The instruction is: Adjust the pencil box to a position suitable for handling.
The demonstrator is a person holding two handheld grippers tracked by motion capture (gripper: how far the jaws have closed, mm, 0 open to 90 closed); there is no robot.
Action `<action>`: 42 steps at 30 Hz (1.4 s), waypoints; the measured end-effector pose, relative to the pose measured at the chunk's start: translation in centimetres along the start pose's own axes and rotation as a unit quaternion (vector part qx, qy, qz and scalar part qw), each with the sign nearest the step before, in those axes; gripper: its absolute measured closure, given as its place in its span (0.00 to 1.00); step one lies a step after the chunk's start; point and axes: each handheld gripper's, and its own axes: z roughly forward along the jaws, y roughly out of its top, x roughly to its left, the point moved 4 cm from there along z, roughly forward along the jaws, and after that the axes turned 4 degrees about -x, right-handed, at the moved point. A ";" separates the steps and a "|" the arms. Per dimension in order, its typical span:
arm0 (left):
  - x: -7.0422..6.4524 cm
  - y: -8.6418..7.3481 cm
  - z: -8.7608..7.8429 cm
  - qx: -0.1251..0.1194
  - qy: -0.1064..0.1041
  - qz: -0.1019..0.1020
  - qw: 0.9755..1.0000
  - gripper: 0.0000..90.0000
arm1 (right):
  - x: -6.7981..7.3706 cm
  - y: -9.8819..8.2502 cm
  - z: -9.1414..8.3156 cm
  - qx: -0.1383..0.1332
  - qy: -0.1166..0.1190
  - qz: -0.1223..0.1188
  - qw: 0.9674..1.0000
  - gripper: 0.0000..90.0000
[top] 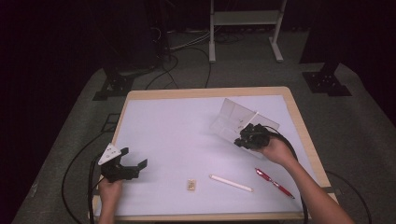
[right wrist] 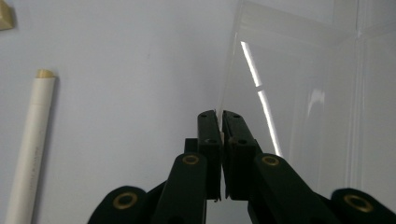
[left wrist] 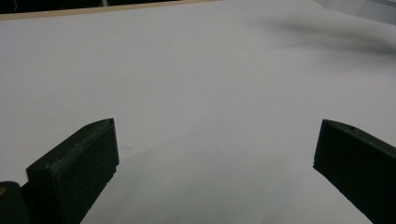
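The right gripper (right wrist: 221, 116) has its jaws pinched tight on the thin edge of the clear plastic case (top: 243, 120), which sits tilted at the far right of the bench (top: 205, 91), one flap raised off the white surface; in the right gripper view the wall of the case runs straight into the slit between the 2 jaws. The left gripper (top: 133, 165) hovers wide and empty near the front left corner, well apart from everything.

The main risk, as I judge it, is the grip itself; a slick, thin plastic wall held only at its rim could slide out, and the flap would then snap shut or the whole case would drop flat. With nothing bracing the base, a pull could also drag or tip the case rather than open it; the idle left gripper is too far off to steady it.

The white pen (top: 230, 183), the red pen (top: 274, 183) and the small eraser (top: 191, 185) lie near the front edge; a sweeping forearm could knock them off.
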 end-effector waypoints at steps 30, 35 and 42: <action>0.2 0.0 0.0 -0.001 -0.005 -0.005 1.000 0.00 | 4.6 4.5 3.5 0.012 0.074 -0.080 0.994 0.96; 0.2 0.1 -0.1 -0.004 -0.006 -0.006 1.000 0.00 | 5.0 4.6 4.4 0.020 0.083 -0.085 0.993 0.96; 0.2 0.0 -0.1 -0.004 -0.005 -0.006 1.000 0.00 | 4.9 4.4 5.3 0.031 0.090 -0.083 0.992 0.96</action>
